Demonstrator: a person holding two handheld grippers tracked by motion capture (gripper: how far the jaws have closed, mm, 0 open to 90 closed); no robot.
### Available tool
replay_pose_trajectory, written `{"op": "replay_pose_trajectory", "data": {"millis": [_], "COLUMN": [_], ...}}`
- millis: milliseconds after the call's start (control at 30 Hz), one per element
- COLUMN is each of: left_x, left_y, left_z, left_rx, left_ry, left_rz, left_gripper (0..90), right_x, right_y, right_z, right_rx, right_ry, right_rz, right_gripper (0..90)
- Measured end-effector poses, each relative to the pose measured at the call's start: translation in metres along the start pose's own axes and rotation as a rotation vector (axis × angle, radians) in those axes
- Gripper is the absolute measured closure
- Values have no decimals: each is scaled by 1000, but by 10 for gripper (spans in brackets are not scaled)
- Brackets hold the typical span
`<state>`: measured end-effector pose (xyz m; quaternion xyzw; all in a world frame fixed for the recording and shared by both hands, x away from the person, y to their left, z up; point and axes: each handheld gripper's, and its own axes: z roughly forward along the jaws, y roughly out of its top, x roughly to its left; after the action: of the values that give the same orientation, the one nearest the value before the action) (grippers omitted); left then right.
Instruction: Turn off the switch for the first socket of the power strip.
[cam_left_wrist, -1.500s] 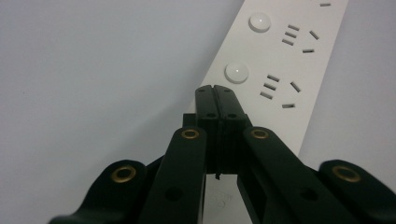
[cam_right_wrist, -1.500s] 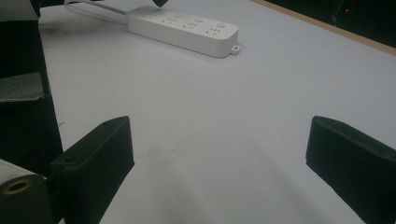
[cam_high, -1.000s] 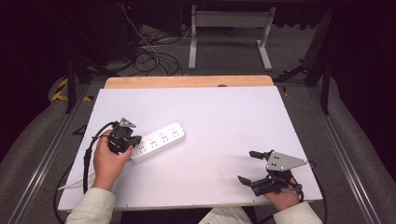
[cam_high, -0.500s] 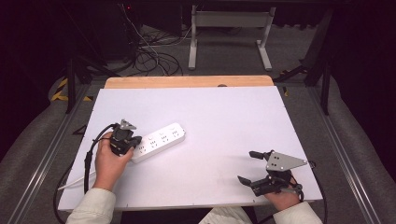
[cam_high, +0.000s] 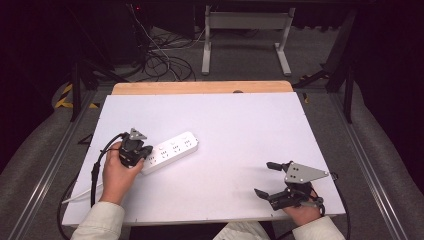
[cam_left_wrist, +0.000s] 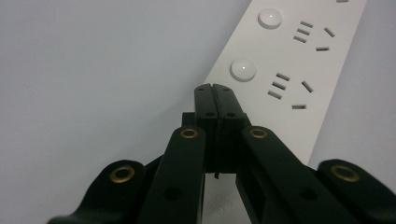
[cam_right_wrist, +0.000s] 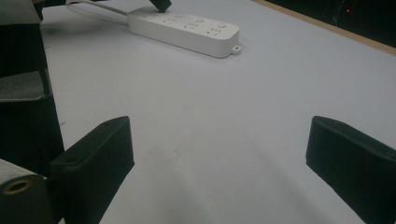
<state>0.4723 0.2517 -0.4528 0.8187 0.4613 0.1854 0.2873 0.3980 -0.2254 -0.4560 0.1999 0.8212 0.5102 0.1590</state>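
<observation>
Left gripper (cam_left_wrist: 215, 91): jaws fully closed, tips pressed together w/ nothing between them, poised over the near end of the power strip (cam_high: 167, 151); contact w/ its top can't be confirmed. Right gripper (cam_high: 270, 179): jaws wide apart, empty, low over the bench (cam_high: 240, 135), well apart from the strip on its right. Strip lies flat, left of bench centre. Its cord end hidden behind left hand (cam_high: 117, 172).

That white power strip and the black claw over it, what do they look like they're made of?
The power strip looks like smooth, matte white moulded plastic, with crisp slots and round glossy buttons. The left claw, shut, looks like matte black plastic, perhaps printed, with brass-coloured metal rings at its pivots. I can't be certain of either.
</observation>
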Motion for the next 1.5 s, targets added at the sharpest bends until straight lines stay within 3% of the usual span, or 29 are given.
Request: {"op": "replay_pose_trajectory", "data": {"millis": [233,367,400,633,700,833,1033,1233,1400,1467,1500], "left_x": [0,-2,0,1,2,-1,0,0,0,-3,-4], "left_y": [-1,-2,-3,-4,-4,-4,-5,-6,-4,-1,-1], "left_z": [0,0,0,0,0,-1,-1,-1,-5,-6,-7], "left_rx": [-3,-10,-15,-21,-21,-15,-18,-18,-29,0,-9], "left_ry": [-1,12,-2,-6,-35,-5,-24,-11,-22,-1,-2], "left_rz": [-7,11,-11,-11,-18,9,-25,-23,-57,-23,-19], "left_gripper": [900,900,900,900,900,900,900,900,900,900,900], "right_x": [0,0,0,0,0,0,0,0,0,0,0], "right_y": [0,0,0,0,0,0,-1,-1,0,0,0], "right_z": [0,0,0,1,0,0,0,0,0,0,0], "right_rx": [-1,0,0,2,1,4,2,2,1,-2,-2], "right_ry": [0,2,2,1,0,-1,1,4,6,7,6], "right_rz": [1,1,-1,0,2,0,1,1,-2,-3,-2], "right_gripper": [79,80,79,79,80,79,80,79,79,79,79]}}
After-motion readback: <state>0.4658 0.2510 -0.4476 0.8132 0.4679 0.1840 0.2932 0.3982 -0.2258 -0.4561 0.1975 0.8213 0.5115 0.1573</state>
